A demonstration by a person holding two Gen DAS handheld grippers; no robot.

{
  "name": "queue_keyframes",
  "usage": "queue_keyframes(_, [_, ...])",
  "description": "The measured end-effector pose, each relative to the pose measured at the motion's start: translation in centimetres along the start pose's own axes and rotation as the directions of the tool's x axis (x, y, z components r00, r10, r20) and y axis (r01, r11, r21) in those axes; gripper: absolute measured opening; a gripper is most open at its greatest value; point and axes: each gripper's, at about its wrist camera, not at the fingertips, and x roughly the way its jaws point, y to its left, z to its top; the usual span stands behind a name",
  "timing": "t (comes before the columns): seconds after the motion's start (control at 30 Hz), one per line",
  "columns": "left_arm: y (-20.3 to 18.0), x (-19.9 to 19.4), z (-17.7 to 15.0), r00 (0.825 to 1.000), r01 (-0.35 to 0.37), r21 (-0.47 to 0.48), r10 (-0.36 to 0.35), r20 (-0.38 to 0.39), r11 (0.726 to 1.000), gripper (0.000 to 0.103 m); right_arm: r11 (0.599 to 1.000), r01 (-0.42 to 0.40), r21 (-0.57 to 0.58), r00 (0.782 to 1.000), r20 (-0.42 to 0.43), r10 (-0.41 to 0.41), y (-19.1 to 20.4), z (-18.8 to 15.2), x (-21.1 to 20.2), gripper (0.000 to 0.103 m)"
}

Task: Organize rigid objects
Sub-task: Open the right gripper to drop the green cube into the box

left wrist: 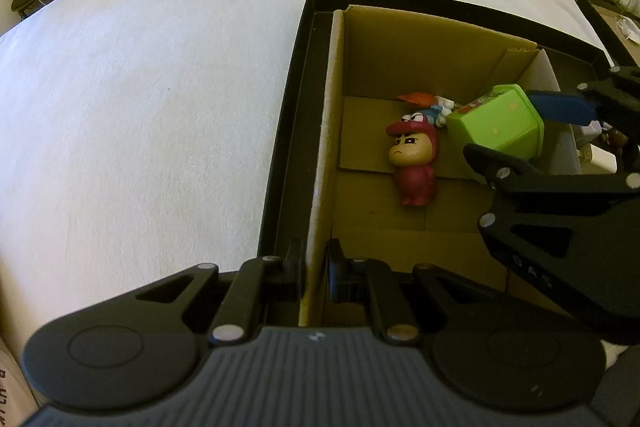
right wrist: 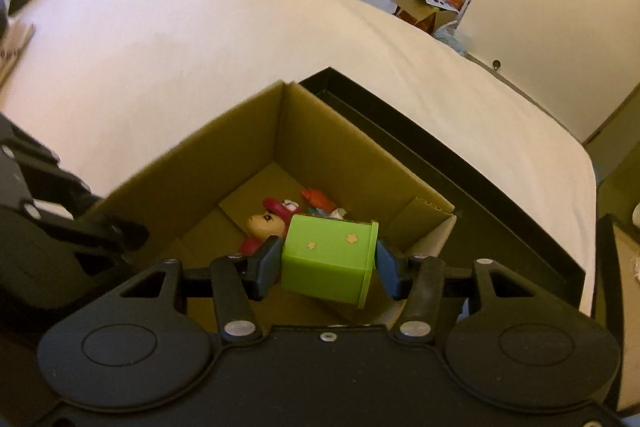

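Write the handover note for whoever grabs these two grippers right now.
Left gripper: jaws shut on the cardboard box wall, steadying it.
Right gripper: jaws shut on the green cube container, held tilted over the box interior.
Done: red figure and a smaller toy lie on the box floor; the box sits in a black tray on the white bed.
Left: lower and release the green container.

No legible text; faint letters on right gripper (left wrist: 516, 147) unreadable
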Motion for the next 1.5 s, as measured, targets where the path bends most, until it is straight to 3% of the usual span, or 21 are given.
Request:
queue_keyframes(0.43, [0.0,-0.2,-0.2,1.000,0.004,0.007,-0.004,0.011,1.000,0.010,0.999,0.019,0.048,1.000,0.011,-0.020,-0.9,-0.9,-1.4,0.053])
queue_keyframes(0.63, [0.0,-0.2,-0.1,1.000,0.002,0.009,-0.002,0.009,1.000,0.010,0.993,0.007,0.115,0.999,0.040,-0.012,-1.3,-1.3,-2.9,0.054])
queue_keyframes(0.8, [-0.2,-0.2,0.0,1.000,-0.006,0.009,0.005,0.009,1.000,0.010,0.971,-0.045,0.234,0.998,0.047,0.035,-2.9,-1.2,-3.6,0.054])
queue_keyframes(1.0, [-0.4,-0.1,0.1,1.000,-0.013,0.010,0.013,0.002,1.000,0.011,0.965,-0.040,0.260,0.997,0.069,0.023,-4.0,-1.7,-4.6,0.056])
queue_keyframes(1.27, [-0.1,0.0,0.2,1.000,-0.009,-0.005,0.009,-0.005,1.000,0.011,0.957,-0.012,0.290,0.993,0.115,-0.023,-5.6,-3.3,-5.8,0.068])
queue_keyframes(1.5, [-0.5,-0.1,0.1,1.000,-0.019,0.009,0.019,-0.002,1.000,0.011,0.945,-0.007,0.327,0.993,0.110,-0.031,-6.5,-4.5,-5.8,0.070])
